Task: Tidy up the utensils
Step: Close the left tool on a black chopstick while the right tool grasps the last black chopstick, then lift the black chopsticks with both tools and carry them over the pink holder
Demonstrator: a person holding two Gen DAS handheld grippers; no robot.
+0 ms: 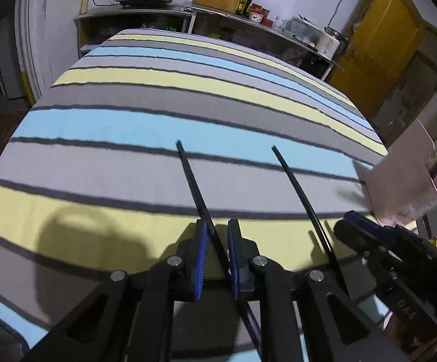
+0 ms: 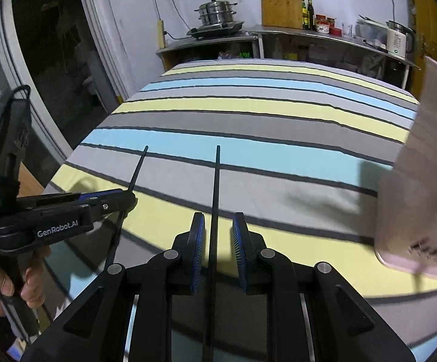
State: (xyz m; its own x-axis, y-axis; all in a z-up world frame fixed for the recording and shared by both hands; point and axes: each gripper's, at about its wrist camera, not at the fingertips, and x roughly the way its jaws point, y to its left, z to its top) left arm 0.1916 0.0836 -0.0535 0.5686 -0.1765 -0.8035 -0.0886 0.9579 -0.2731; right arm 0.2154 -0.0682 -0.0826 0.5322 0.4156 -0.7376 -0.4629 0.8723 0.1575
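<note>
Pink holder [image 2: 423, 181] motion-blurred, cut by frame edge; chopstick [image 2: 210, 271] rear hidden under tongs.

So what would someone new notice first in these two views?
Two thin black chopsticks, one between each gripper's fingers: the left chopstick in the left gripper, the right chopstick in the right gripper. Beneath them spreads a striped tablecloth, and a pink box stands at its right edge.

Two chopsticks extend over the near edge of a cloth-covered table [image 1: 164, 163]: one chopstick [image 1: 198, 188] between the left gripper's [image 1: 217, 236] jaws, the other chopstick [image 2: 216, 199] between the right gripper's [image 2: 217, 232]. A box [image 2: 417, 187] sits at the right edge. Shelving [image 2: 324, 37] stands behind the far edge.
</note>
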